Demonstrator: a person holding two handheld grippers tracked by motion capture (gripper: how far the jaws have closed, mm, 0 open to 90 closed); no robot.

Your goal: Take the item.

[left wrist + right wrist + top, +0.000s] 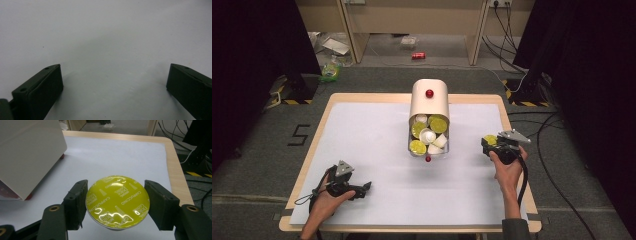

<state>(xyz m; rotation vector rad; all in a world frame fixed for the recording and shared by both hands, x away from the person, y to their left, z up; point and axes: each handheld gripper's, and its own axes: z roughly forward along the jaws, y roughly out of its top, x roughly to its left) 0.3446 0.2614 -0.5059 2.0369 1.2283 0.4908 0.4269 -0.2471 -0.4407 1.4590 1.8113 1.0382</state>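
At the table's near left corner, the left gripper (362, 189) lies low over the white mat (372, 145), held by the left hand (324, 202) with its cable looping off beside the wrist. In the left gripper view its two black jaws stand wide apart, released, with nothing between them but bare mat.

In the middle, toward the far edge, sits a cream box (429, 102) with a rounded top and a red knob (429, 93). Its clear drawer (428, 137) is pulled out toward the person and holds a heap of pods (428, 134), some with yellow-green lids, some white. A second small red knob (428, 159) marks the drawer's front.

On the right, well apart from the drawer, the right gripper (116, 201) is held by the right hand (508, 167) near the mat's right edge. Its jaws are clenched on a pod (117, 201), one pad pressing each side of the rim. The pod's yellow-green foil lid faces the camera in the right gripper view, printed with "CAPPUCCINO". In that view the cream box rises at the upper left, and the table's wooden rim (175, 170) runs along the right.
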